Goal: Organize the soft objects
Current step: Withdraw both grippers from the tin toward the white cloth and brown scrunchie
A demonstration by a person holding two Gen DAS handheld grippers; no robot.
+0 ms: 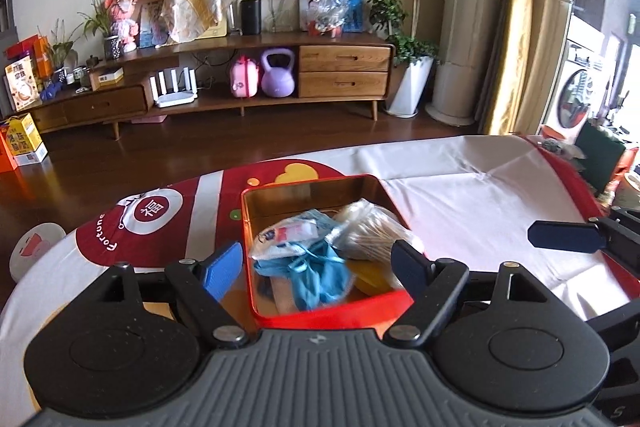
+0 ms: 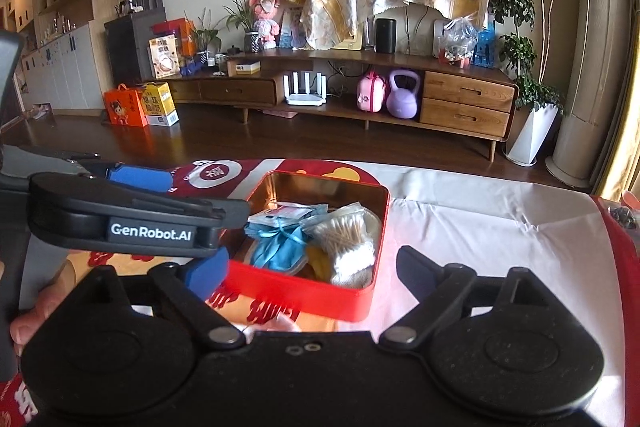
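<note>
Red tin (image 1: 320,311): the open box sits on the table cloth, right in front of both grippers. It has no lid on, so things can be dropped in from above.
Soft things: they all lie inside the red tin. That looks like the tidy spot picked for them.
Blue cloth bag (image 2: 276,243): it lies at the left side of the tin, bunched up with a thin ribbon.
Cotton swabs (image 2: 348,239): a clear pack of them lies at the right side of the tin, touching the blue cloth bag.
Small white packet (image 1: 288,233): it lies at the back of the tin, on top of the blue cloth bag.
Yellow thing (image 2: 320,263): it peeks out low in the tin, under the others. I cannot tell what it is.
Left gripper (image 1: 318,261): its fingers are spread wide and hold nothing. It hangs above the near edge of the tin.
Right gripper (image 2: 310,273): its fingers are spread wide too, with nothing in them. It hangs above the tin's near right corner.
Why let go: both look done with dropping things in, I think.
Table cloth (image 1: 460,195): white and red, spread under the tin. No soft things show on it beside the tin.
Wooden cabinet (image 2: 360,83): it stands far behind the tin, by the wall.
</note>
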